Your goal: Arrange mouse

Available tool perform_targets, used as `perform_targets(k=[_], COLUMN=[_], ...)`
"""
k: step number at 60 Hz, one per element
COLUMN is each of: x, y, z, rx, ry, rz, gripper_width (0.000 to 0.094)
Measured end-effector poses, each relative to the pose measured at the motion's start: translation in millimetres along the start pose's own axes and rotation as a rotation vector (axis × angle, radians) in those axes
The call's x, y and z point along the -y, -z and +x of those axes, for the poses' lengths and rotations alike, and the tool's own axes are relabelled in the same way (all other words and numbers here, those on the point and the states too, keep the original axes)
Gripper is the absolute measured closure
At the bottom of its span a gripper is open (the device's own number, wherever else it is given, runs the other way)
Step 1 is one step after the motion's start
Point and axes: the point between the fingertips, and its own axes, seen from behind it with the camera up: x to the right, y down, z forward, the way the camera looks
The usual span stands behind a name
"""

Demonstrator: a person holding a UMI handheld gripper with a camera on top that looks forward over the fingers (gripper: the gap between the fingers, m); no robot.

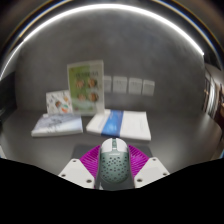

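Observation:
A pale grey-green mouse (113,164) with a perforated shell sits between my gripper's (112,166) two fingers, held above the grey desk (170,145). Both magenta pads (90,157) press against its sides. The mouse's front end with the scroll wheel points away from me. Its underside is hidden.
Beyond the fingers, a white and blue booklet (119,123) lies on the desk, with another booklet (57,124) to its left. An upright picture card (86,86) and a smaller one (58,101) stand against the grey wall, near wall sockets (133,86).

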Motion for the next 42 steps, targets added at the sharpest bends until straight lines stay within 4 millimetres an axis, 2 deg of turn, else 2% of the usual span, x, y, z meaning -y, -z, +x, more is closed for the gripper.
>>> perform_targets(k=[2, 4, 8, 12, 15, 24, 25, 30, 31, 32, 42], x=[-25, -42, -70, -88, -89, -91, -91, -93, -92, -90, -86], y=[-10, -22, -33, -40, -43, -44, -44, -29, -24, -18, 59], z=[3, 2, 0, -2, -3, -2, -1, 8, 6, 5, -10], rx=[0.009, 0.034, 0.058, 0.065, 0.052, 0.033, 0.022, -0.030, -0.028, -0.025, -0.029], ry=[-0.007, -0.009, -0.026, -0.016, -0.018, -0.009, -0.011, -0.007, -0.007, -0.010, -0.108], rz=[-0.052, -0.073, -0.127, -0.161, -0.146, -0.182, -0.185, -0.201, -0.194, -0.184, -0.153], gripper_width=[0.0550, 0.0548, 0.0547, 0.0547, 0.0541, 0.0399, 0.0303, 0.0039, 0.0048, 0.0101, 0.0085])
